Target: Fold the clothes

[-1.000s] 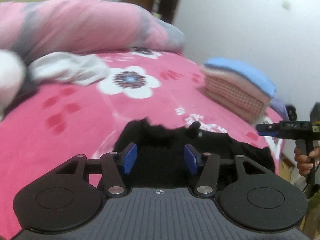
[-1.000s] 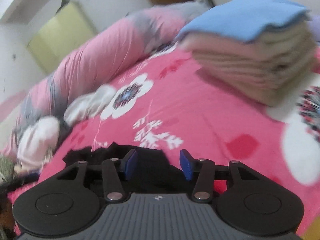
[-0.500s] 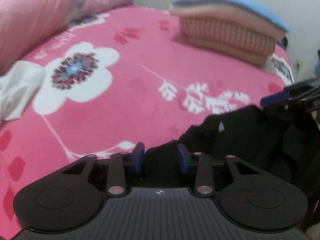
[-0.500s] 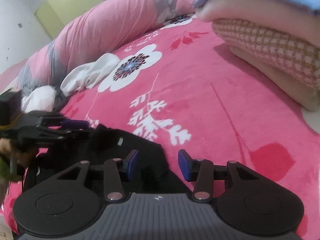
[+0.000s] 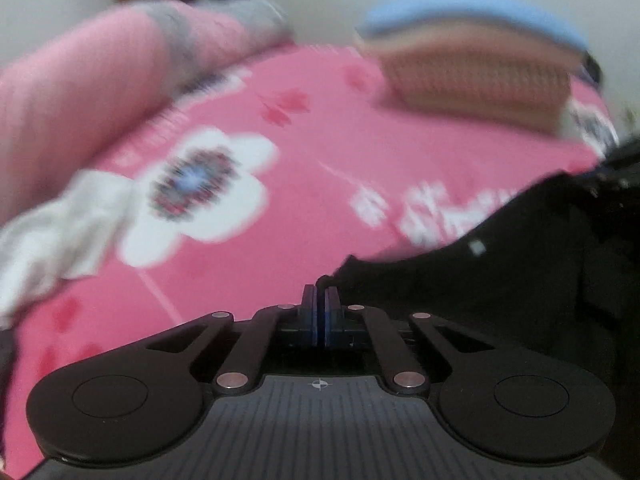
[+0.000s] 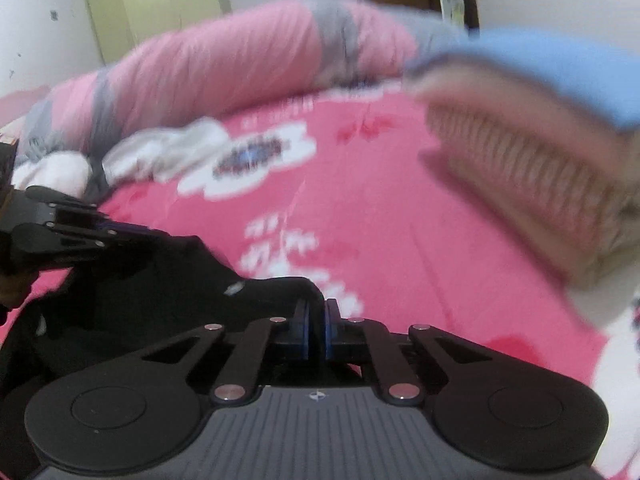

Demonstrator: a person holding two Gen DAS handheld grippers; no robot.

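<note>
A black garment point(image 5: 500, 280) hangs stretched between my two grippers above the pink flowered bed point(image 5: 312, 168). My left gripper point(image 5: 320, 300) is shut on one edge of the black garment, which runs off to the right. My right gripper point(image 6: 316, 312) is shut on the opposite edge of the garment point(image 6: 160, 280), which runs off to the left. The left gripper also shows at the left of the right wrist view point(image 6: 80, 228). Both views are blurred by motion.
A stack of folded clothes point(image 5: 476, 76) with a blue piece on top sits at the far right of the bed; it also shows in the right wrist view point(image 6: 540, 168). A rolled pink and grey quilt point(image 6: 240, 80) lies along the back. A crumpled white cloth point(image 5: 60, 232) lies at the left.
Both grippers have closed on the black garment's edges and lifted it off the bed. Before, both were open over the garment.
</note>
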